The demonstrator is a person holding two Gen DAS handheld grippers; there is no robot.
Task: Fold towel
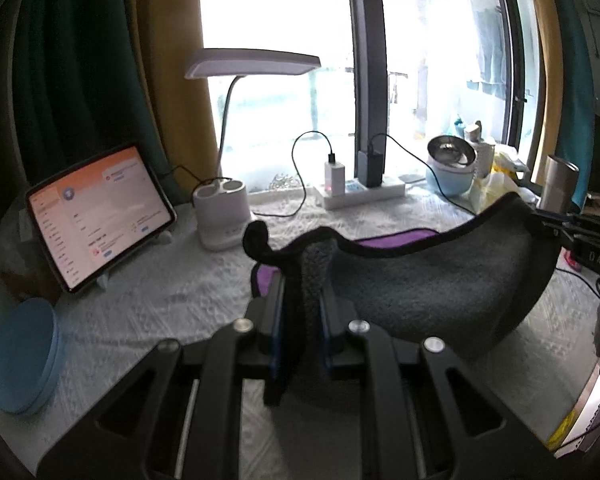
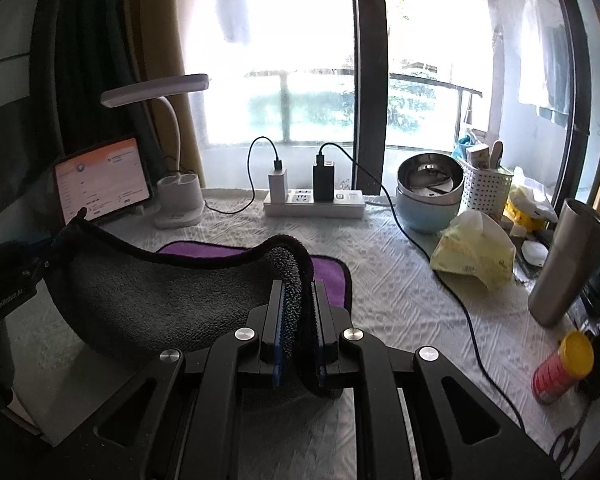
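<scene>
The towel (image 1: 440,276) is grey on one face, purple on the other, with a black hem. It hangs lifted between both grippers above the white tablecloth, its far purple part (image 2: 332,276) still lying on the table. My left gripper (image 1: 302,280) is shut on the towel's left corner. My right gripper (image 2: 298,292) is shut on the right corner. The right gripper shows in the left wrist view (image 1: 556,224); the left gripper shows in the right wrist view (image 2: 40,256).
At the back stand a tablet (image 1: 100,216), a white desk lamp (image 1: 224,216), a power strip with chargers (image 2: 316,204), a steel bowl on a blue pot (image 2: 428,196). At right lie a yellow tissue pack (image 2: 476,256), a steel tumbler (image 2: 568,264), a red-yellow tube (image 2: 560,368). A blue lid (image 1: 20,356) lies left.
</scene>
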